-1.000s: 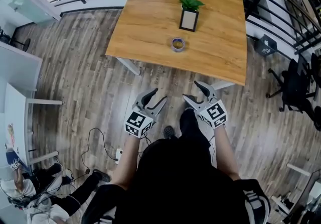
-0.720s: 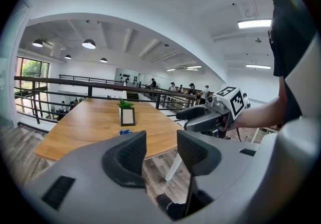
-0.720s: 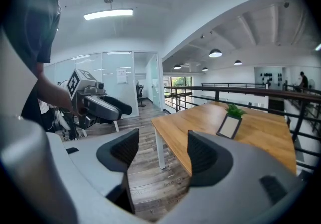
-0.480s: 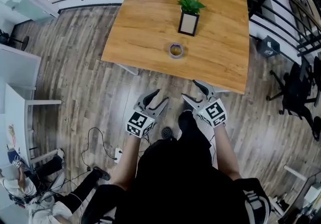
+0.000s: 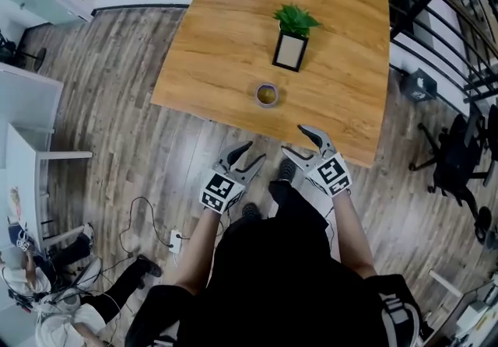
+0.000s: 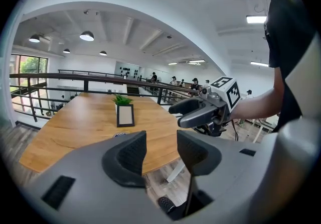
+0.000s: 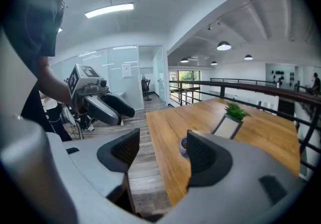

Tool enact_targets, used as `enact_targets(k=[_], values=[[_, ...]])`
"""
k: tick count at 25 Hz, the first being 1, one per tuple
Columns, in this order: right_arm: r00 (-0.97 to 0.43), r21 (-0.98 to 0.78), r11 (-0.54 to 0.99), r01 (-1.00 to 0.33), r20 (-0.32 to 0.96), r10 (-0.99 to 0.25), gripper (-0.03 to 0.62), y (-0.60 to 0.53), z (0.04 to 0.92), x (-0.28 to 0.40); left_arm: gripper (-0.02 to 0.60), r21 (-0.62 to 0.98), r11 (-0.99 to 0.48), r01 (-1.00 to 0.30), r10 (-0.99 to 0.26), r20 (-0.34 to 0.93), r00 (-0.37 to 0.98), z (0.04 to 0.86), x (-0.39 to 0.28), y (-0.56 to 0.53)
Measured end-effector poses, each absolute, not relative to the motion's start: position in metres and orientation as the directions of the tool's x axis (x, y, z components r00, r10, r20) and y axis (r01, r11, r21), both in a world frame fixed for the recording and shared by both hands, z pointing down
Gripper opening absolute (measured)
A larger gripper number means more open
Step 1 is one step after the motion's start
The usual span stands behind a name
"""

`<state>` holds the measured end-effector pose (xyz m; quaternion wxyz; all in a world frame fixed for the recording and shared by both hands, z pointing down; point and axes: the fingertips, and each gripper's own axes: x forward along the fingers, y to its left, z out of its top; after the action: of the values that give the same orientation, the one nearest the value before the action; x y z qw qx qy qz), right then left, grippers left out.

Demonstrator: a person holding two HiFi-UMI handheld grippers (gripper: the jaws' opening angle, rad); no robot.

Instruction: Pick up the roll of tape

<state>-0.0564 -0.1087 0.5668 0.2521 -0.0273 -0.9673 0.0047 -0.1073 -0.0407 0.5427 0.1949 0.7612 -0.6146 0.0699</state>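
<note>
Wooden table [image 5: 218, 50], roll of tape [image 5: 267, 94] near potted plant [image 5: 293, 34], railing [image 6: 50, 75] behind

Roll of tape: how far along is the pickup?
Nothing done: the roll of tape lies untouched on the table. In hand: left gripper and right gripper held open and empty near the table's front edge. Remaining: reach it, close on it, lift.

The roll of tape [image 5: 267, 94] is lying on the table [image 5: 218, 34] near its front edge. The potted plant [image 5: 291, 40] is standing just behind it. The left gripper [image 5: 250, 152] and the right gripper [image 5: 296, 140] are hovering side by side before that edge, over the floor [image 5: 132, 127].
</note>
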Motion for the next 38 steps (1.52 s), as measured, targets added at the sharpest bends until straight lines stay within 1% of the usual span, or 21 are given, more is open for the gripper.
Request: enact_targets(k=[8,13,22,28,38], values=[[-0.849,-0.021,0.987,0.157,0.507,0.146,0.301,-0.161,0.573,-0.068,0.202,0.201,-0.099,-0.975,-0.918,0.36,0.167,0.555,-0.114,-0.091],[-0.849,-0.023,0.975,0.221,0.487,0.204,0.301,-0.177,0.575,-0.081,0.202,0.203,-0.053,-0.978,-0.922,0.367,0.126,0.559,-0.117,-0.11],[-0.845,-0.04,0.964,0.264,0.472,0.251,0.305,-0.188,0.578,-0.09,0.202,0.186,-0.011,-0.983,-0.927,0.368,0.08,0.557,-0.125,-0.127],[-0.845,-0.044,0.963,0.268,0.468,0.257,0.308,-0.193,0.581,-0.091,0.202,0.173,-0.002,-0.985,-0.924,0.375,0.068,0.556,-0.129,-0.131],[-0.849,-0.059,0.977,0.204,0.486,0.207,0.307,-0.203,0.597,-0.082,0.202,0.183,-0.022,-0.983,-0.922,0.377,0.091,0.566,-0.137,-0.142]])
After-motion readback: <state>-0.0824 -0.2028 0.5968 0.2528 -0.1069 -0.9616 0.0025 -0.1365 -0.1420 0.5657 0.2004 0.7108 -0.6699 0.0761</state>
